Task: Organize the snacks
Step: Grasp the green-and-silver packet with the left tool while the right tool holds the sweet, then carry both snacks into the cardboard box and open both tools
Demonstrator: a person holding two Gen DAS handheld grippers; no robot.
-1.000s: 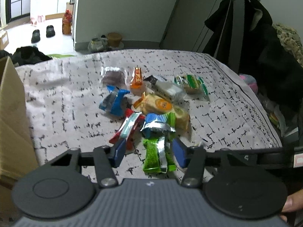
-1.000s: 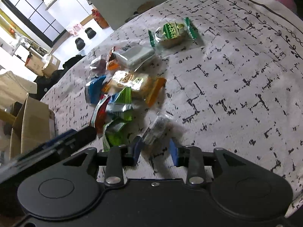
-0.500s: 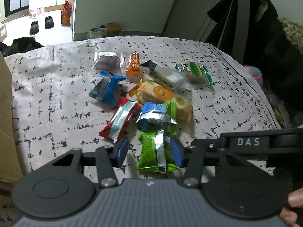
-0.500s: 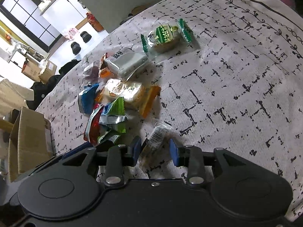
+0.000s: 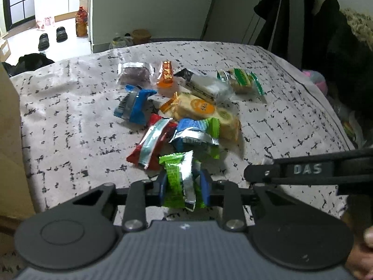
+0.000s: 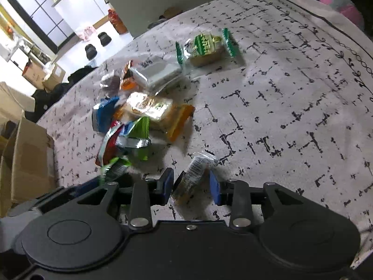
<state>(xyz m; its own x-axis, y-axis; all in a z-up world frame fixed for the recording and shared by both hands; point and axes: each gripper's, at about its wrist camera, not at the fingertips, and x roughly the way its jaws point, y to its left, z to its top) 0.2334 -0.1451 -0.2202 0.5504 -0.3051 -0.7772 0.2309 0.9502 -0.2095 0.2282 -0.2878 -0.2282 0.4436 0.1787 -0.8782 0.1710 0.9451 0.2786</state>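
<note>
A pile of wrapped snacks lies on a patterned cloth. My left gripper has its jaws closed in on a green snack packet, pads touching its sides. My right gripper is open around a clear-wrapped snack that lies on the cloth between the fingers, apart from the pads. Farther off lie a red packet, a blue packet, an orange cake packet and a green-ended cake. The right gripper's arm crosses the left wrist view.
A cardboard box stands at the cloth's left edge, also in the left wrist view. Dark coats hang at the back right. A pink object lies beyond the far right edge. Shoes and bottles stand on the floor behind.
My left gripper moved forward and its jaws closed in on the green packet. My right gripper moved forward around the clear-wrapped snack and its jaws opened wider.
</note>
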